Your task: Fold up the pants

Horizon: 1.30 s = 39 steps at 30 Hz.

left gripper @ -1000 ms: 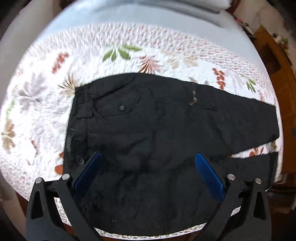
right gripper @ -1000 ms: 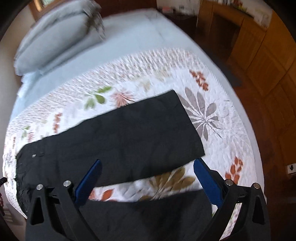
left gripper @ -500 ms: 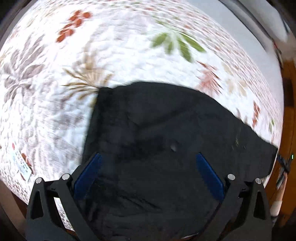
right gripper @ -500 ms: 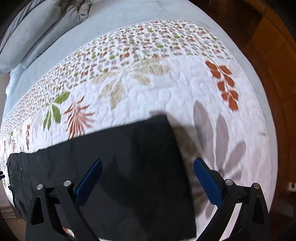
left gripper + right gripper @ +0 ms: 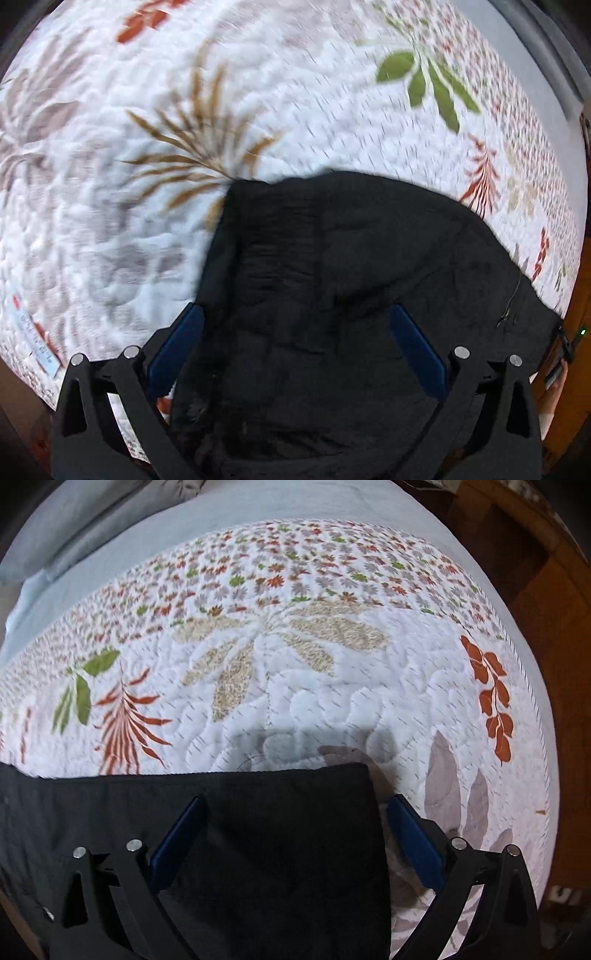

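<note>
The black pants (image 5: 351, 295) lie flat on a white leaf-patterned quilt (image 5: 147, 147). In the left wrist view I see their waist end, its corner at upper left. My left gripper (image 5: 295, 325) is open, low over the waist, its blue fingers (image 5: 177, 343) wide apart. In the right wrist view a leg end of the pants (image 5: 258, 830) lies flat with its hem corner at the right. My right gripper (image 5: 293, 819) is open, close above that leg end, its right finger (image 5: 413, 842) just past the hem edge over the quilt (image 5: 332, 683).
The quilt's right edge (image 5: 532, 701) drops to a wooden floor (image 5: 554, 590). A grey pillow and pale blue sheet (image 5: 92, 528) lie at the far end of the bed. The bed's near edge with a small label (image 5: 33, 339) is at lower left.
Both grippers have dropped closer to the pants. The left one moved toward the waist's far corner, the right one toward the far leg's hem. Both stay open.
</note>
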Motion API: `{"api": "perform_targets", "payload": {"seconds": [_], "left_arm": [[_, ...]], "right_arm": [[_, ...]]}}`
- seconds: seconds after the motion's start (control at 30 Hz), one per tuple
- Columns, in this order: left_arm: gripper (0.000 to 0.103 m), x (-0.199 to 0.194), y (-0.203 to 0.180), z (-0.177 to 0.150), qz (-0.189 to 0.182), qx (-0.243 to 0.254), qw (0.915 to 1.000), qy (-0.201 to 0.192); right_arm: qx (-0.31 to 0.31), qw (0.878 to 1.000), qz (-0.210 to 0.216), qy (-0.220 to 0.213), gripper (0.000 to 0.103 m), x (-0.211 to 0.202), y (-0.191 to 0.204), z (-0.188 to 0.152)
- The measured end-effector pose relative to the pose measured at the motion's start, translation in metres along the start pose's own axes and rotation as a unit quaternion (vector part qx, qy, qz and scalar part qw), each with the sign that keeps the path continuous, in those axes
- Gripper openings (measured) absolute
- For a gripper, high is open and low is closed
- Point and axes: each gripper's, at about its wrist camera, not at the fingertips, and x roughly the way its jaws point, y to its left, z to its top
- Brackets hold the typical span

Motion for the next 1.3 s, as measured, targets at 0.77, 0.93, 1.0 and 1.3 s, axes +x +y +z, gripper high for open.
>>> {"api": "perform_targets", "payload": {"seconds": [0.77,0.93,1.0,1.3], "left_arm": [[0.009,-0.003,-0.092,-0.016,0.041,0.134,0.9873,-0.075],[0.008,-0.010,-0.109,-0.046,0.038,0.158,0.9823,-0.093],[0.008,-0.014,-0.115,-0.065,0.028,0.164,0.9804,-0.105],[0.008,-0.023,-0.085,-0.086,-0.061,0.181,0.9713,-0.142]], "right_arm": [[-0.088,0.992,-0.041,-0.076,0.013,-0.061,0.032,-0.028],[-0.106,0.985,-0.002,-0.138,0.012,-0.109,0.046,-0.047],[-0.116,0.979,0.014,-0.169,0.012,-0.134,0.049,-0.060],[-0.169,0.941,0.064,-0.287,0.011,-0.240,0.072,-0.159]]}}
